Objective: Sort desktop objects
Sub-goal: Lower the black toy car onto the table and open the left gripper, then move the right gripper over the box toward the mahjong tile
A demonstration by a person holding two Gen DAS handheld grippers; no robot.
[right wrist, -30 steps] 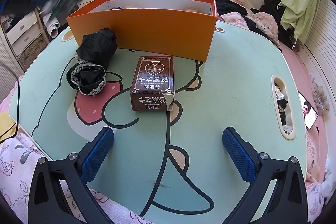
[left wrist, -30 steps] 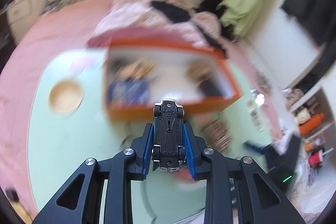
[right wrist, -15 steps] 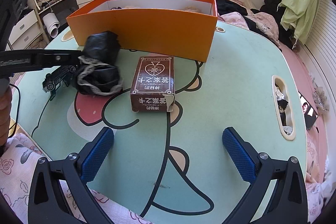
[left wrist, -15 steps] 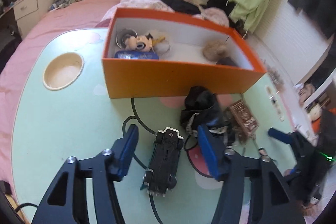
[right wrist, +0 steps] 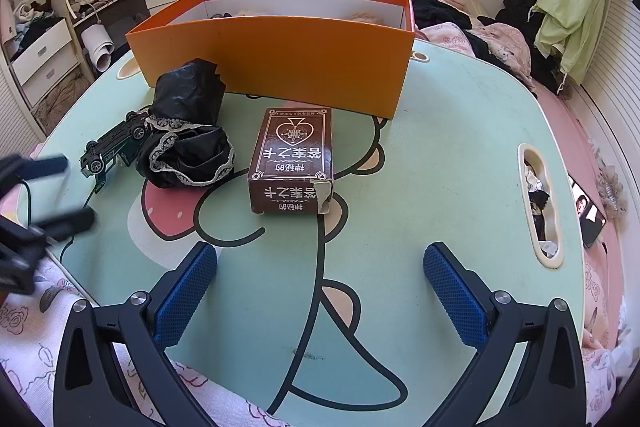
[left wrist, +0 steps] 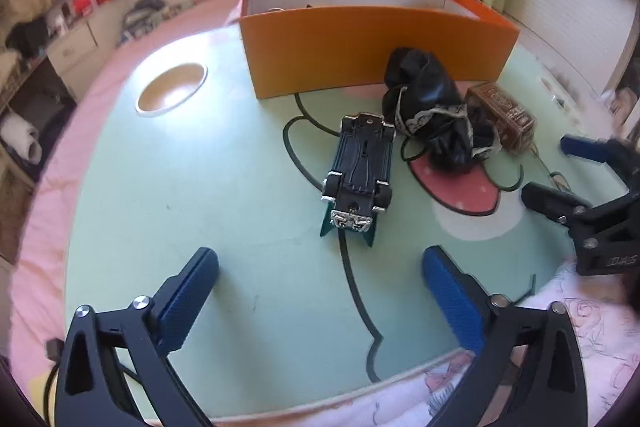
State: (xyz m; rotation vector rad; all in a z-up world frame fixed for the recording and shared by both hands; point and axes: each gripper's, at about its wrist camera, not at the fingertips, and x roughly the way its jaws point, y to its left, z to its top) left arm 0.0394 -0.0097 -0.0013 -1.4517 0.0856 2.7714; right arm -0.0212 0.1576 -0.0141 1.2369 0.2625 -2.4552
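A dark green toy car (left wrist: 360,167) lies upside down on the green table (left wrist: 200,207), just left of a black lace-trimmed pouch (left wrist: 432,107). My left gripper (left wrist: 320,255) is behind the car, its jaws opening wide with nothing between them. The right wrist view shows the car (right wrist: 116,143) tilted against the pouch (right wrist: 184,131). A brown card box (right wrist: 294,159) lies ahead of my right gripper (right wrist: 320,251), which stands open and empty. The orange box (right wrist: 280,63) stands behind them all.
A round bowl-shaped recess (left wrist: 172,89) is set in the table at the left. A slot (right wrist: 540,203) with odds and ends runs along the right edge, with a phone (right wrist: 588,215) beyond it. Pink bedding surrounds the table.
My left gripper came down from in front of the orange box, opened and let go of the toy car, which now rests on the table. The right gripper has kept still.
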